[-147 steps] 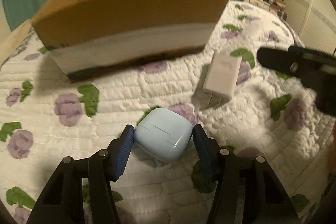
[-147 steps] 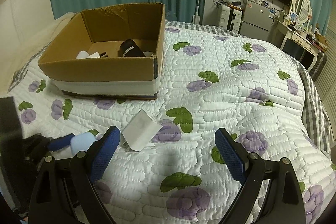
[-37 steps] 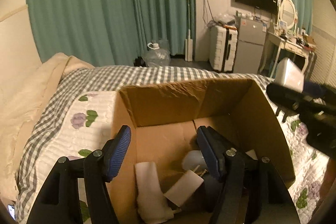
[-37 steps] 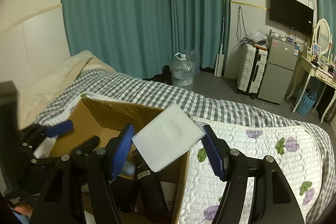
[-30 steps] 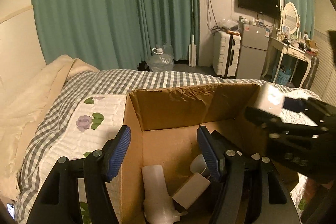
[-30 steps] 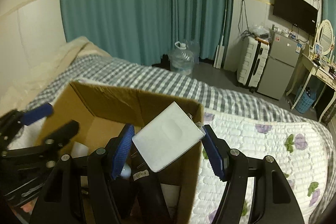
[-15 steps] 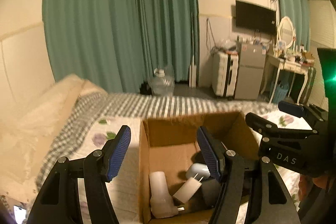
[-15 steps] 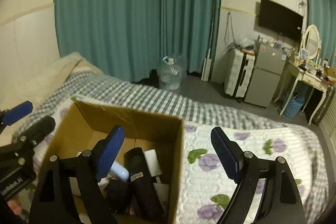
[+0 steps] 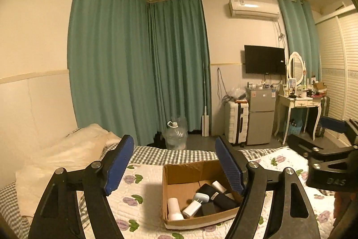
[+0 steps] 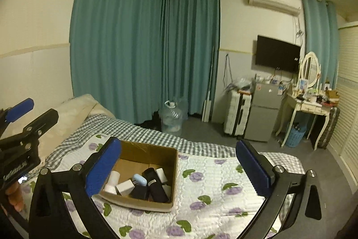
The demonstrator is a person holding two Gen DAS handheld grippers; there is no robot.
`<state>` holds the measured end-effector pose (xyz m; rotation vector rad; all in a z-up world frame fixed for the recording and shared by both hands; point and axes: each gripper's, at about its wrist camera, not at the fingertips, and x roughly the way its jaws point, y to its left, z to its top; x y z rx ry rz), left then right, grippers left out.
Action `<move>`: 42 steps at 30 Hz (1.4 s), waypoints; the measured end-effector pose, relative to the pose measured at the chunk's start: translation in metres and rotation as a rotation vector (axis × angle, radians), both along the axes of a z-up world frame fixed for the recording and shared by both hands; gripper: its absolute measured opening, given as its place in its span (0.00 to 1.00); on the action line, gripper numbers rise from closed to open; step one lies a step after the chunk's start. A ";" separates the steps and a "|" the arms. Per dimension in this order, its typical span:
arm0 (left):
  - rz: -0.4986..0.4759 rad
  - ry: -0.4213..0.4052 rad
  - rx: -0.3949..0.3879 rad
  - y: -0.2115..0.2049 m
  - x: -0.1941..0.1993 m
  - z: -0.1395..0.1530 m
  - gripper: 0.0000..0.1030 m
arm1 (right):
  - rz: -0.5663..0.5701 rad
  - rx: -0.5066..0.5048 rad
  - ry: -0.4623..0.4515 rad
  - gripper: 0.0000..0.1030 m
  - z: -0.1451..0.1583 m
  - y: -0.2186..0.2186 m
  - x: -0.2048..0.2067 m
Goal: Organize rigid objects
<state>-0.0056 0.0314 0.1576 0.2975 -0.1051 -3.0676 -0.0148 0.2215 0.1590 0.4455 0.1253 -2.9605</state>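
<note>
A brown cardboard box (image 9: 179,171) sits on the floral quilt; it also shows in the right wrist view (image 10: 172,174). Inside lie a light blue case (image 10: 140,179), a white charger (image 10: 124,187), a white cylinder (image 9: 174,207), and black items (image 10: 155,185). The blue case (image 9: 200,197) and a white plug charger (image 9: 192,208) show in the left wrist view too. My left gripper (image 9: 173,166) is open and empty, high above the box. My right gripper (image 10: 179,168) is open and empty, also well above the box.
The bed's white floral quilt (image 10: 214,201) spreads around the box, with a cream pillow (image 9: 64,156) at the left. Beyond the bed stand a water jug (image 10: 171,118), a white suitcase (image 10: 237,115), a small fridge (image 10: 264,113) and a dressing table (image 10: 311,109).
The left gripper dropped the blue case into the box and the right gripper released the white charger there. Both grippers have since risen and pulled back, open and empty.
</note>
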 end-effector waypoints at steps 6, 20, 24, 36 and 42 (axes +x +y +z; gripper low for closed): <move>0.020 -0.030 -0.018 0.001 0.016 -0.009 0.76 | -0.013 -0.017 0.039 1.00 0.001 0.005 0.028; 0.041 -0.203 -0.011 -0.017 -0.009 -0.106 0.76 | -0.041 -0.065 -0.038 1.00 -0.096 0.001 -0.001; 0.045 -0.234 -0.005 -0.019 -0.013 -0.122 0.76 | -0.041 -0.059 -0.106 1.00 -0.121 -0.002 -0.013; 0.033 -0.250 -0.013 -0.013 -0.012 -0.130 0.76 | -0.055 -0.019 -0.105 1.00 -0.126 -0.010 -0.008; 0.042 -0.254 -0.005 -0.015 -0.014 -0.129 0.76 | -0.059 -0.015 -0.106 1.00 -0.127 -0.010 -0.007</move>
